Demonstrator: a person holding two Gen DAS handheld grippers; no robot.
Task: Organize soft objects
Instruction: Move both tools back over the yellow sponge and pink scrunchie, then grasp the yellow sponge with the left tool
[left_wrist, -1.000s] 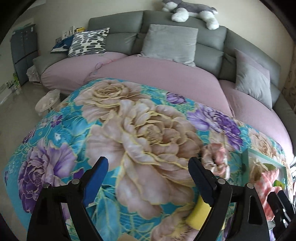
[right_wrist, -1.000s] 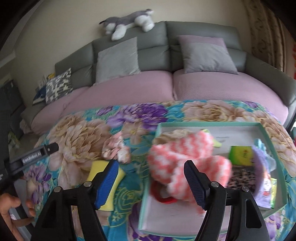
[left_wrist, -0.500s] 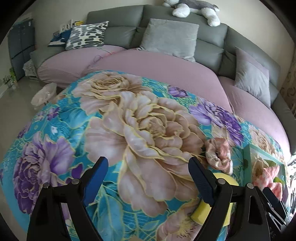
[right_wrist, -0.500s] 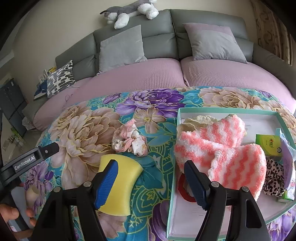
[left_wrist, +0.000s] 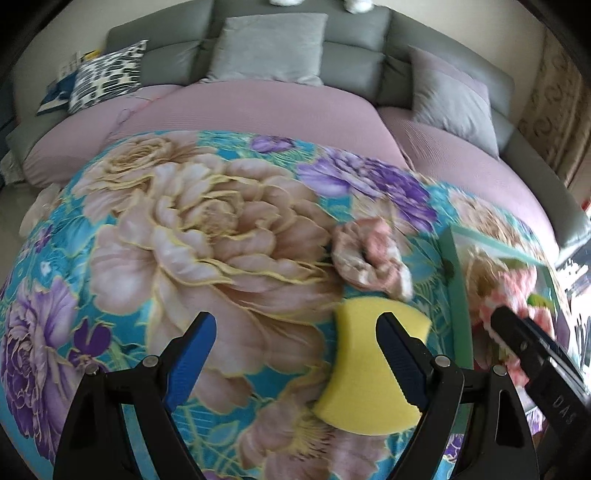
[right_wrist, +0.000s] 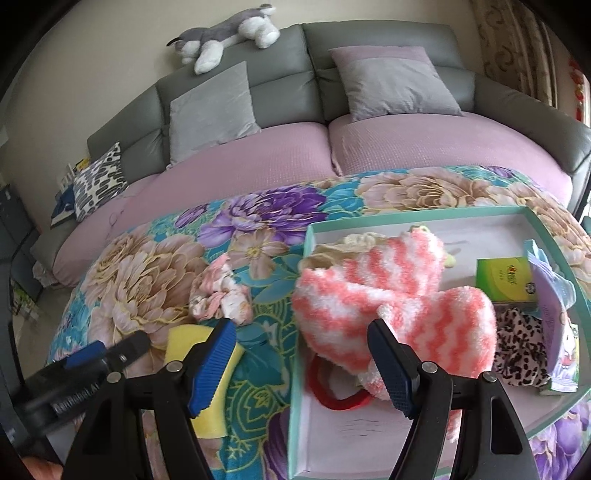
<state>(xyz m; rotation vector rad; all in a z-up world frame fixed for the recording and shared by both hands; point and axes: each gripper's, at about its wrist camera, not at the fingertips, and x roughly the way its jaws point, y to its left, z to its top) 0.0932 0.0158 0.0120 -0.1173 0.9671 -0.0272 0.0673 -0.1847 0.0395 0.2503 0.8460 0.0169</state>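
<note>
Left tongs (left_wrist: 295, 354) released, nothing between the pads; they hang over the floral blanket (left_wrist: 207, 236) with the yellow sponge (left_wrist: 365, 362) lying under the right-hand pad, apparently the next item for collection. Right tongs (right_wrist: 301, 358) likewise released, poised over the near-left corner of the teal tray (right_wrist: 297, 406). The tray serves as the collection point: pink-and-white fuzzy socks (right_wrist: 373, 291), a red hair tie (right_wrist: 332, 397) and a leopard-print cloth (right_wrist: 517, 347) lie in it. A pink floral scrunchie (right_wrist: 221, 295) remains outside on the blanket, just beyond the sponge.
</note>
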